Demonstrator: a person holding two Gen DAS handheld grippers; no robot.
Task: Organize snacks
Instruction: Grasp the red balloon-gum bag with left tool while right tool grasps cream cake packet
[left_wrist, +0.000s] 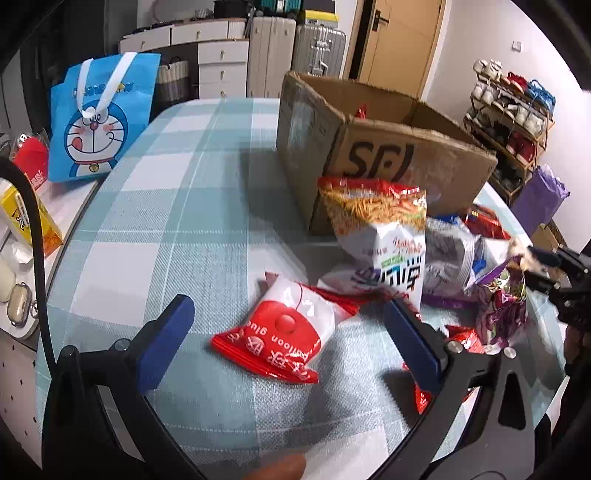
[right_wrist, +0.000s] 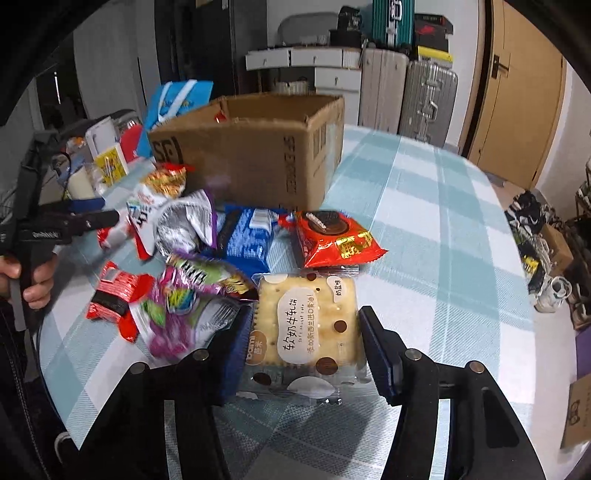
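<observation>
My left gripper (left_wrist: 288, 325) is open, its blue pads on either side of a red and white balloon-gum packet (left_wrist: 284, 328) lying on the plaid table. Behind it a noodle-snack bag (left_wrist: 376, 229) leans against the open cardboard box (left_wrist: 369, 147). My right gripper (right_wrist: 306, 332) is open around a clear-wrapped cracker packet (right_wrist: 306, 325); the pads stand close beside its edges. Beyond it lie a red cookie pack (right_wrist: 332, 240), a blue pack (right_wrist: 247, 236), a purple bag (right_wrist: 177, 314) and the box (right_wrist: 258, 155). The left gripper also shows in the right wrist view (right_wrist: 96, 218), and the right one in the left wrist view (left_wrist: 535, 269).
A blue Doraemon bag (left_wrist: 96, 122) stands on a side counter at the left with a yellow box (left_wrist: 22, 214). Suitcases (left_wrist: 295, 48), drawers and a door stand behind the table. A shoe rack (left_wrist: 509, 122) is at the right. The round table's edge (left_wrist: 74, 240) curves at the left.
</observation>
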